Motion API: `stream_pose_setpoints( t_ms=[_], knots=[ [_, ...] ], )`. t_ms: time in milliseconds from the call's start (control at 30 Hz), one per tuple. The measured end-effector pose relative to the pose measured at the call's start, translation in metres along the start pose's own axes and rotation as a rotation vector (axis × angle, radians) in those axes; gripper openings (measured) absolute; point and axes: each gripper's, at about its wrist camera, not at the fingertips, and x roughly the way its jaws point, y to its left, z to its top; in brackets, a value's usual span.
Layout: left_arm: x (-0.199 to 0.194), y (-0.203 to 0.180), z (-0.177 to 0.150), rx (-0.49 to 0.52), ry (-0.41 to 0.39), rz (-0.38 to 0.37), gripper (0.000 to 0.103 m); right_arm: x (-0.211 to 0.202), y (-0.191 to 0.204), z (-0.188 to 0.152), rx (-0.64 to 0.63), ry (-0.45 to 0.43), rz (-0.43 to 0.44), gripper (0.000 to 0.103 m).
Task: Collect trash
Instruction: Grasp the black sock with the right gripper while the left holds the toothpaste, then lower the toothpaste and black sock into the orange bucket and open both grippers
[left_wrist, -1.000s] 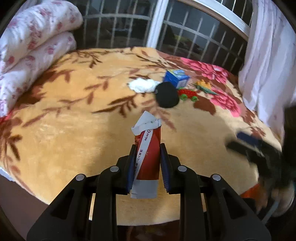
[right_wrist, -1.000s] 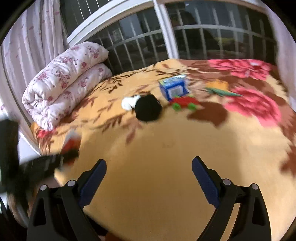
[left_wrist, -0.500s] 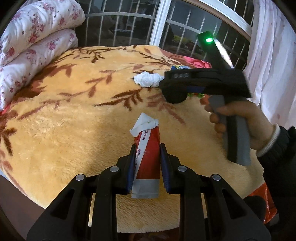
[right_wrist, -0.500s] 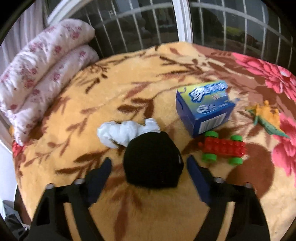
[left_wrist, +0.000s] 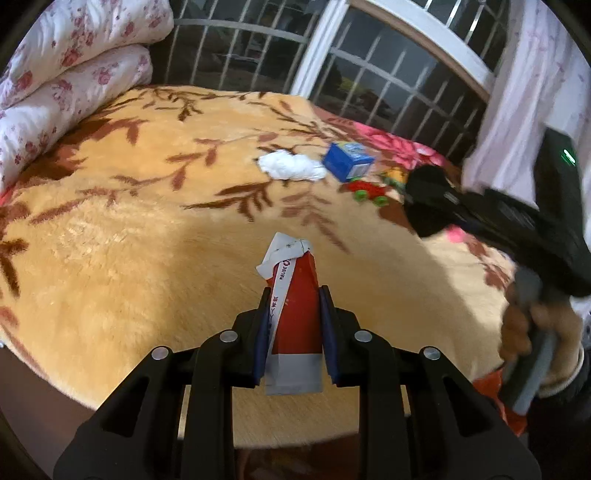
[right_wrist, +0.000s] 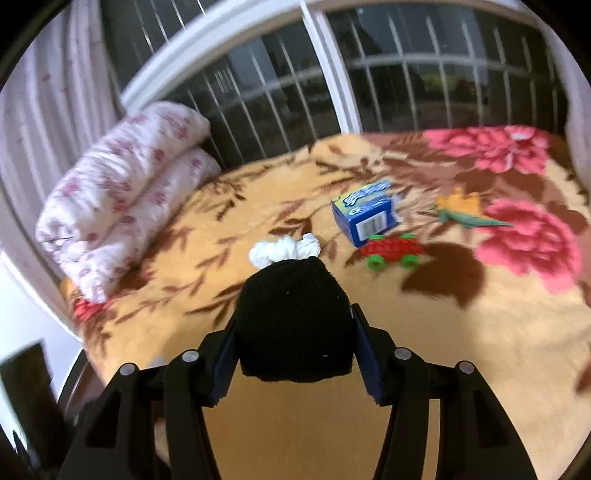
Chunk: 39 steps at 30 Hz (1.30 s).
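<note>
My left gripper (left_wrist: 294, 325) is shut on a red and white carton (left_wrist: 293, 317), held above the near edge of the bed. My right gripper (right_wrist: 293, 347) is shut on a black knit bundle (right_wrist: 291, 321), lifted off the blanket; the bundle also shows at the right of the left wrist view (left_wrist: 428, 206). A crumpled white tissue (left_wrist: 291, 168) lies on the blanket, also in the right wrist view (right_wrist: 284, 249). A blue box (right_wrist: 364, 216) sits beside it, also in the left wrist view (left_wrist: 347, 166).
The bed has an orange floral blanket (left_wrist: 110, 229). A red toy car with green wheels (right_wrist: 391, 251) and a green and orange toy dinosaur (right_wrist: 465, 214) lie near the box. Folded floral quilts (right_wrist: 122, 195) are stacked at the left. A barred window (right_wrist: 369, 81) stands behind.
My right gripper closed on the black bundle and lifted it back from the blanket, uncovering the tissue. My left gripper kept hold of the carton.
</note>
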Motion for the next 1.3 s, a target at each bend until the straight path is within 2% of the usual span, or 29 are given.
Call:
stream_pose_setpoints(
  t_ms=[200, 433, 633, 767, 1000, 1300],
  knots=[
    [-0.033, -0.025, -0.022, 0.089, 0.026, -0.021, 0.024, -0.089, -0.004, -0.071, 0.018, -0.037, 0.022, 0.055],
    [-0.053, -0.048, -0.077, 0.211, 0.128, -0.010, 0.024, -0.128, -0.005, -0.153, 0.040, 0.020, 0.004, 0.055],
    [-0.041, -0.059, -0.122, 0.248, 0.230, -0.002, 0.024, -0.123, 0.002, -0.215, 0.030, 0.102, -0.013, 0.056],
    [-0.021, -0.058, -0.144, 0.269, 0.294, 0.030, 0.024, -0.109, 0.002, -0.237, 0.030, 0.157, -0.021, 0.056],
    [0.028, -0.048, -0.184, 0.287, 0.453, 0.078, 0.024, -0.081, -0.002, -0.254, -0.001, 0.251, -0.069, 0.056],
    [0.048, -0.045, -0.194, 0.311, 0.524, 0.075, 0.024, -0.050, -0.012, -0.267, 0.016, 0.354, -0.074, 0.056]
  ],
)
